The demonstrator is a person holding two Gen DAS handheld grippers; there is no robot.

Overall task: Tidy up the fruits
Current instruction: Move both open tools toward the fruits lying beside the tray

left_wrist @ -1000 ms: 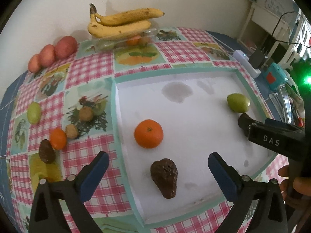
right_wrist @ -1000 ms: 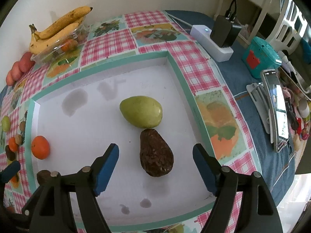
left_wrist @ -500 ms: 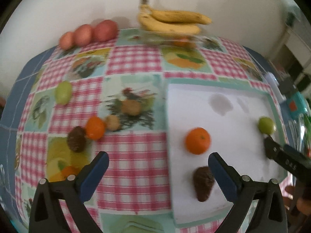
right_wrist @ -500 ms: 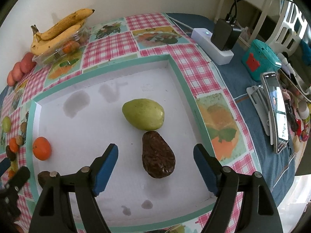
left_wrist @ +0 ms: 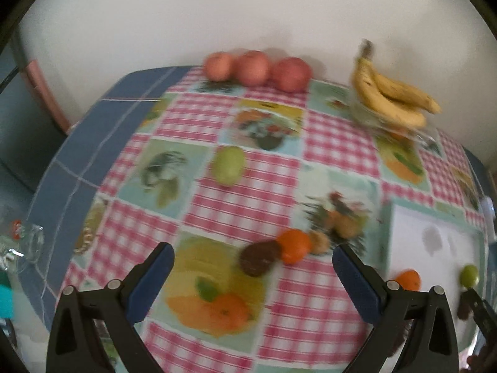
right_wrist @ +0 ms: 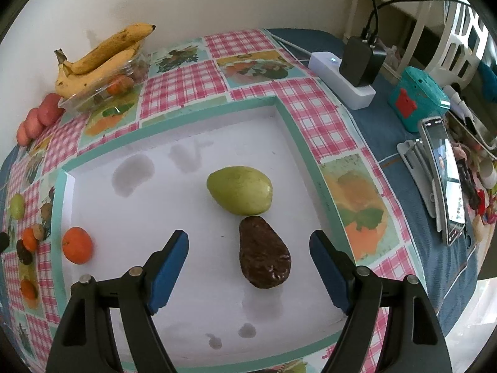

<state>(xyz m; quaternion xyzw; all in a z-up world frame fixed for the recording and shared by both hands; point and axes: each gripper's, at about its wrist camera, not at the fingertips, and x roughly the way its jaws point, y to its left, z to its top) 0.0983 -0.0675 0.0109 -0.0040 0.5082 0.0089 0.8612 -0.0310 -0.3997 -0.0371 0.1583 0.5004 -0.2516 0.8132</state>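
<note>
My left gripper [left_wrist: 253, 275] is open and empty above the checked tablecloth, with a dark avocado [left_wrist: 259, 258], an orange [left_wrist: 293, 246] and small brown fruits [left_wrist: 320, 242] just ahead between its fingers. A green guava [left_wrist: 228, 165] lies farther off. My right gripper [right_wrist: 248, 262] is open and empty over the white tray [right_wrist: 130, 205]. A dark avocado [right_wrist: 264, 256] lies between its fingers, touching a green guava [right_wrist: 239, 194]. An orange [right_wrist: 77, 245] sits at the tray's left side.
Bananas [left_wrist: 391, 99] on a clear plastic box and three red apples [left_wrist: 257, 70] stand at the back by the wall. To the right are a power strip with a charger [right_wrist: 348, 74], a teal box [right_wrist: 417, 99] and a phone on a stand [right_wrist: 442, 180].
My left gripper has swung left, away from the tray and over the loose fruit on the cloth; its view is blurred. My right gripper has barely moved.
</note>
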